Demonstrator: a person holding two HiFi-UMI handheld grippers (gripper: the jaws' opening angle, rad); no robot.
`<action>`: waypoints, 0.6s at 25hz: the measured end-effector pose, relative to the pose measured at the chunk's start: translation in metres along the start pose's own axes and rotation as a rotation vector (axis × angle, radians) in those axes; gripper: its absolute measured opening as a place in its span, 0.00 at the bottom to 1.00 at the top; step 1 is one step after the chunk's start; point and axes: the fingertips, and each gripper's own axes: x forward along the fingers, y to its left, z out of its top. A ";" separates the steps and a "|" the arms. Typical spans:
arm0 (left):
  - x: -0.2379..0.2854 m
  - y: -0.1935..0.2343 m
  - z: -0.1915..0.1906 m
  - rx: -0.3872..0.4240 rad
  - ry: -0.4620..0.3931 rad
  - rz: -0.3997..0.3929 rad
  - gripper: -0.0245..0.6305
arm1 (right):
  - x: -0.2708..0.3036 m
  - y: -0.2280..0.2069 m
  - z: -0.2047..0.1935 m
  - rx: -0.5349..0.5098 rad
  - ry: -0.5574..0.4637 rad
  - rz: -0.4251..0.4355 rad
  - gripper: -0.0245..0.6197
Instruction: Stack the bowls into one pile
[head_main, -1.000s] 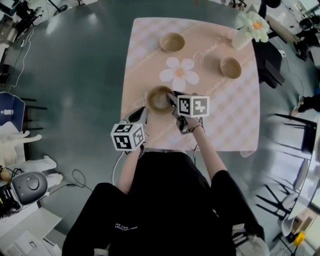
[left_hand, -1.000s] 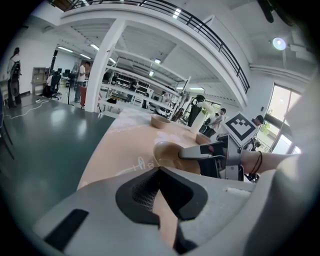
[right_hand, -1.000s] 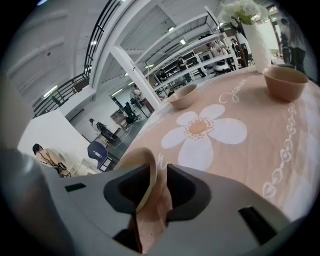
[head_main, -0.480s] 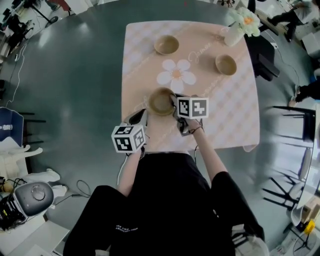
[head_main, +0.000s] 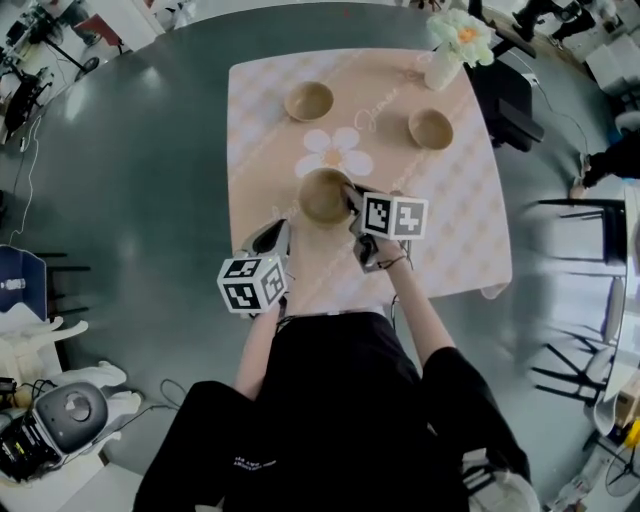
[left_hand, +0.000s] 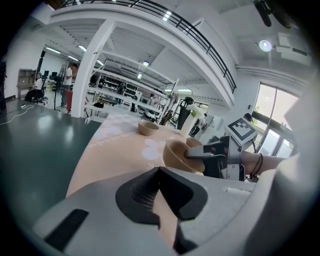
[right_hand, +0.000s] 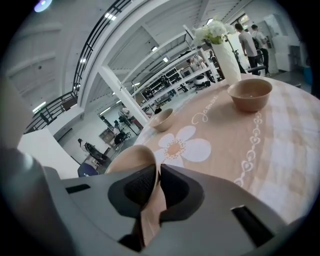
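Note:
Three tan bowls are on the pink checked table (head_main: 450, 230). My right gripper (head_main: 350, 197) is shut on the right rim of the nearest bowl (head_main: 322, 195); its jaws have just been closing on that rim. The right gripper view shows the rim (right_hand: 131, 156) pinched between the pads of the right gripper (right_hand: 157, 177). In the left gripper view that bowl (left_hand: 175, 155) hangs from the right gripper (left_hand: 202, 152). My left gripper (head_main: 278, 235) hovers over the near left table edge, shut and holding nothing. One bowl (head_main: 308, 100) sits far left, another (head_main: 430, 128) far right.
A white vase with flowers (head_main: 445, 62) stands at the table's far right corner, close to the far right bowl (right_hand: 249, 94). A large flower print (head_main: 333, 153) lies between the bowls. Dark chairs (head_main: 580, 240) stand to the right of the table.
The right gripper has closed on the near bowl's rim and moved a little away from me and up with it. The left gripper shifted slightly.

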 end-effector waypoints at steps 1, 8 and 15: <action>0.003 -0.002 0.003 0.002 -0.005 0.000 0.03 | -0.004 -0.003 0.006 0.010 -0.019 -0.001 0.06; 0.020 -0.030 0.023 -0.006 -0.052 0.001 0.03 | -0.028 -0.029 0.048 0.014 -0.107 -0.005 0.06; 0.040 -0.061 0.036 0.008 -0.080 -0.010 0.03 | -0.048 -0.057 0.084 0.005 -0.209 -0.046 0.06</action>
